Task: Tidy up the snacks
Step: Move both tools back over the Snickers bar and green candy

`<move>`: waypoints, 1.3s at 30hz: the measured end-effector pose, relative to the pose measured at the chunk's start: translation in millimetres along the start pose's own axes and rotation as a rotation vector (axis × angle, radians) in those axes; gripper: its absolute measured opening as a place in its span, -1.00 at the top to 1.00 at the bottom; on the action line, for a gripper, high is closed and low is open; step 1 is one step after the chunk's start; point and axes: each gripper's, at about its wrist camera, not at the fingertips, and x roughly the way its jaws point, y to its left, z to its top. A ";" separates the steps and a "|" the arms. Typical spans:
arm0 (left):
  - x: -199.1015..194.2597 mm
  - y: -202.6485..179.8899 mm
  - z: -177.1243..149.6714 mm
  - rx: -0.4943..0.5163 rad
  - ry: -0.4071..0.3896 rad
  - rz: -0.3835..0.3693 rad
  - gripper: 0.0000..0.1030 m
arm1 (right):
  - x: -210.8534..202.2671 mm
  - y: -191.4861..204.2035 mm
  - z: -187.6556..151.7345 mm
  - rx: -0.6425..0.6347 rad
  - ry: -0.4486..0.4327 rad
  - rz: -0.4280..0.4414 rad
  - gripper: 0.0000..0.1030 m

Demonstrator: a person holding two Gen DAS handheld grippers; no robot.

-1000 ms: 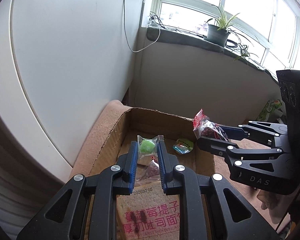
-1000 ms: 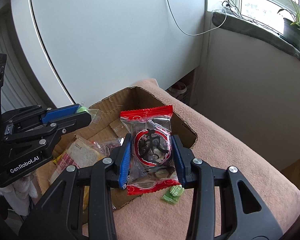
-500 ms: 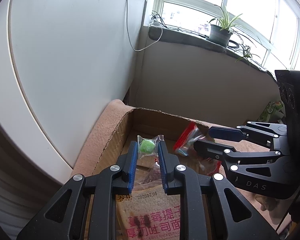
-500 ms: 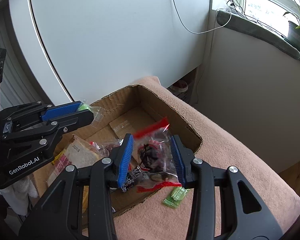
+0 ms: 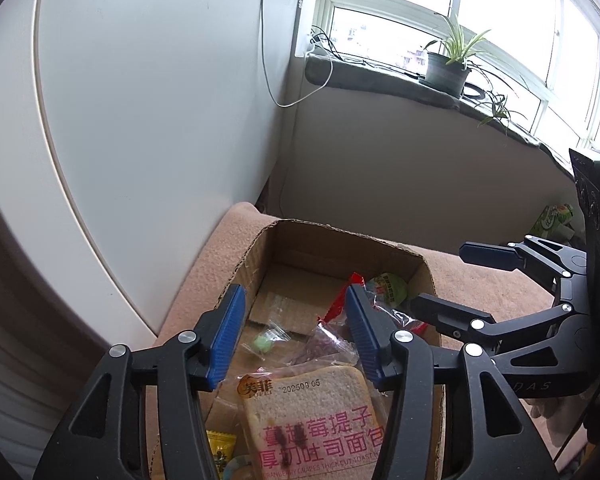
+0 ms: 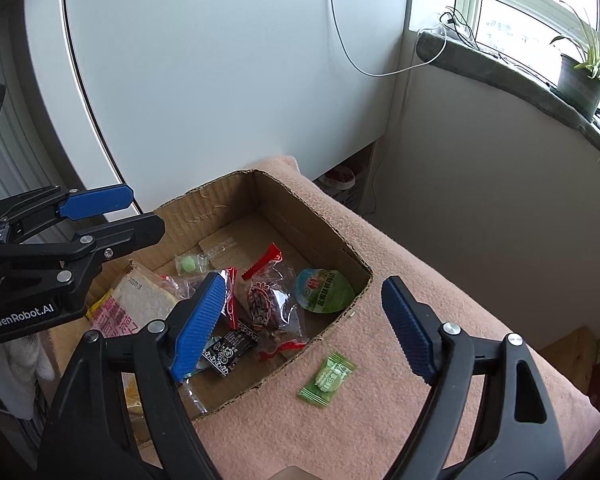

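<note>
Soft daylight is admitted through the window point(image 5: 452, 8), whose panes are blown out to white. Straight lines are bowed by fisheye distortion, corners are darkly vignetted, and focus is kept sharp.

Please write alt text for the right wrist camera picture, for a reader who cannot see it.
The right claw hangs open and empty above a cardboard box holding a red-edged snack bag, a green-lidded jelly cup and packaged bread. A small green candy lies outside on the pink blanket. The left claw, also open, reaches in from the left.
</note>
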 end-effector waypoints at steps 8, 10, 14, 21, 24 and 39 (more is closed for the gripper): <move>-13.0 -11.8 -0.9 0.028 -0.026 0.005 0.01 | -30.7 -15.2 -16.3 0.033 -0.037 -0.014 -0.61; -19.7 -17.2 -1.8 0.040 -0.039 0.003 0.01 | -41.5 -18.4 -24.2 0.040 -0.049 -0.022 -0.61; -37.9 -34.1 -7.0 0.085 -0.082 0.002 -0.16 | -66.3 -23.4 -44.2 0.044 -0.076 -0.040 -0.82; -59.3 -60.8 -20.1 0.144 -0.126 -0.022 -0.27 | -108.4 -34.3 -83.0 0.023 -0.126 -0.137 -1.00; -62.3 -67.7 -26.6 0.155 -0.127 -0.032 -0.30 | -123.2 -41.3 -100.8 0.033 -0.130 -0.166 -1.00; -69.7 -95.5 -75.1 0.156 -0.078 -0.110 -0.31 | -148.9 -69.3 -197.5 0.111 -0.053 -0.252 -1.00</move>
